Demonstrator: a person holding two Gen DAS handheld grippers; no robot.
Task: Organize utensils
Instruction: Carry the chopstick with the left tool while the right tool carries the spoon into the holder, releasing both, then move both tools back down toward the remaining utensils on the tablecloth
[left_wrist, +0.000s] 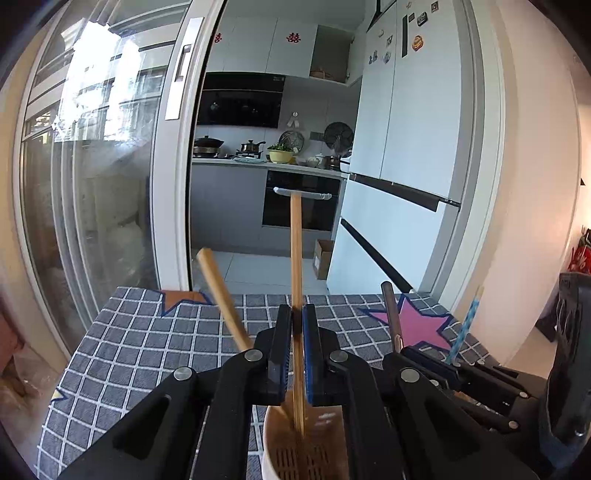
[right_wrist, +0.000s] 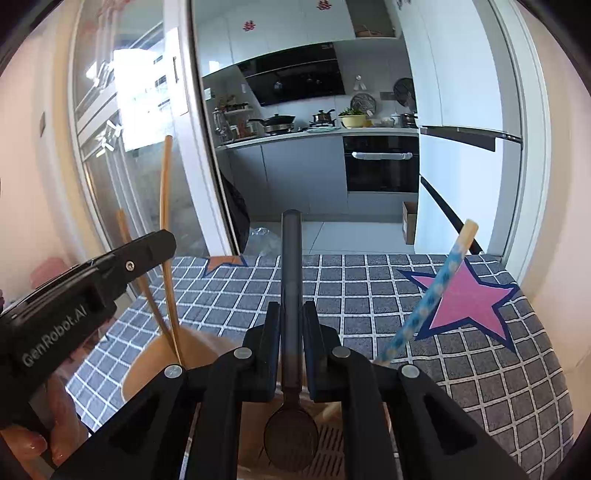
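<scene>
My left gripper (left_wrist: 297, 314) is shut on a pair of wooden chopsticks (left_wrist: 296, 251), held upright with the tips down inside a white utensil holder (left_wrist: 269, 443). A wooden-handled utensil (left_wrist: 221, 295) leans in that holder. My right gripper (right_wrist: 291, 314) is shut on a dark spoon (right_wrist: 291, 258), its bowl down inside a second holder compartment with a slotted bottom (right_wrist: 328, 439). A blue patterned straw-like stick (right_wrist: 432, 291) leans there too. The left gripper (right_wrist: 88, 288) with its chopsticks (right_wrist: 166, 221) shows at the left of the right wrist view.
The holders stand at the near edge of a table with a grey checked cloth (right_wrist: 369, 295) carrying a pink star (right_wrist: 469, 299) and an orange star (left_wrist: 184, 295). Beyond the table are a glass sliding door (left_wrist: 110, 166) and a kitchen with a white fridge (left_wrist: 406, 129).
</scene>
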